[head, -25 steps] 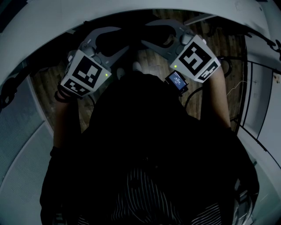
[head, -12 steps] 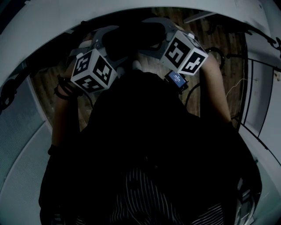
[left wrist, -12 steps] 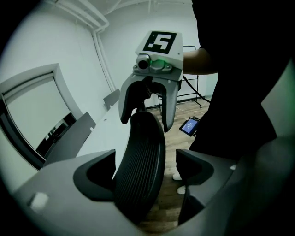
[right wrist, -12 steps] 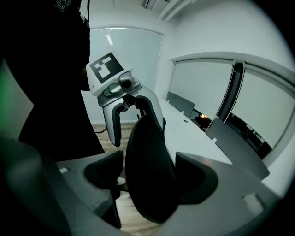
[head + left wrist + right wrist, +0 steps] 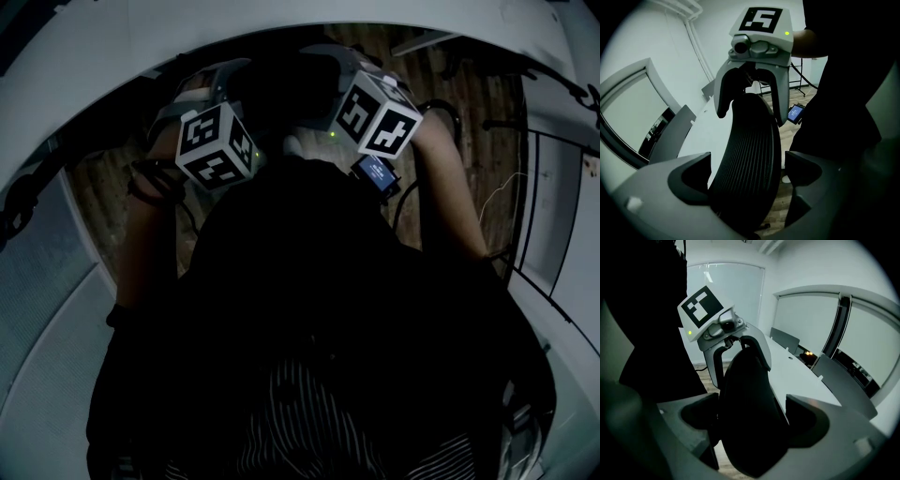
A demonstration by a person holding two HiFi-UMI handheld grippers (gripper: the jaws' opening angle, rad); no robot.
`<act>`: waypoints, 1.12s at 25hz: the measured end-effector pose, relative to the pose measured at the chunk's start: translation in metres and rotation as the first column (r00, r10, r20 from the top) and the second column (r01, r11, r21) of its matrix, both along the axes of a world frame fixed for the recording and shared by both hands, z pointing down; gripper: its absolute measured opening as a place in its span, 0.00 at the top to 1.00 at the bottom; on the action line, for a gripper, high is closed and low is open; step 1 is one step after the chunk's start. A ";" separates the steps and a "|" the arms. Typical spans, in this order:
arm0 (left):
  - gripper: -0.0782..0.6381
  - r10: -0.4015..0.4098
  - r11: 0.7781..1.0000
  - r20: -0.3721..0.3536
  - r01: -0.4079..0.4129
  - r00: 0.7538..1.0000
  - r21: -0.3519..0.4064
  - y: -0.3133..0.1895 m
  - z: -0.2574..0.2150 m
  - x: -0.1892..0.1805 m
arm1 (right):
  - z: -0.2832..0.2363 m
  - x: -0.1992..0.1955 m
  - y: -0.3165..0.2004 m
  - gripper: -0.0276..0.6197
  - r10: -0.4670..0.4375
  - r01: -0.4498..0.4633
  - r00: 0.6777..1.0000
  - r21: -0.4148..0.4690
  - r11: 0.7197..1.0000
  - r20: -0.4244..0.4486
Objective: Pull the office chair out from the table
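The black office chair's ribbed backrest [image 5: 745, 159] rises between the jaws of my left gripper [image 5: 747, 173]. Those jaws have just been opening and stand wide on either side of it, with a gap on the right. My right gripper [image 5: 752, 420] also straddles the backrest [image 5: 750, 394]; its jaws have just been opening too and stand open around it. Each gripper shows in the other's view, astride the chair's top edge: the right gripper [image 5: 750, 101] and the left gripper [image 5: 736, 357]. In the head view only their marker cubes [image 5: 217, 145] [image 5: 377, 114] are plain; the chair is lost in the dark.
A white curved table [image 5: 701, 136] lies just beyond the chair, with grey divider panels [image 5: 843, 380] on it. Wooden floor [image 5: 469, 103] runs to the right. A small blue-screened device [image 5: 376, 172] hangs at the person's front. A black stand [image 5: 799, 77] is behind.
Both marker cubes have moved inward toward each other and tipped further down over the chair's top.
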State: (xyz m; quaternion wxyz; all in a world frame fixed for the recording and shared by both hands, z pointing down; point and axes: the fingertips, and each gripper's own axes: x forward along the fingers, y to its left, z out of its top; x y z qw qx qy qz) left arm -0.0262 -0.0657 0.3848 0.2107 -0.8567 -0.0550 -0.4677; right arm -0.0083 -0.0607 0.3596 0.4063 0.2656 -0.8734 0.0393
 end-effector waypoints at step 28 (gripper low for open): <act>0.35 0.048 0.961 0.273 -0.119 0.961 0.248 -0.010 0.050 -0.011 | 0.082 0.011 0.016 0.29 -0.259 0.189 0.875 -0.204 0.961 -0.409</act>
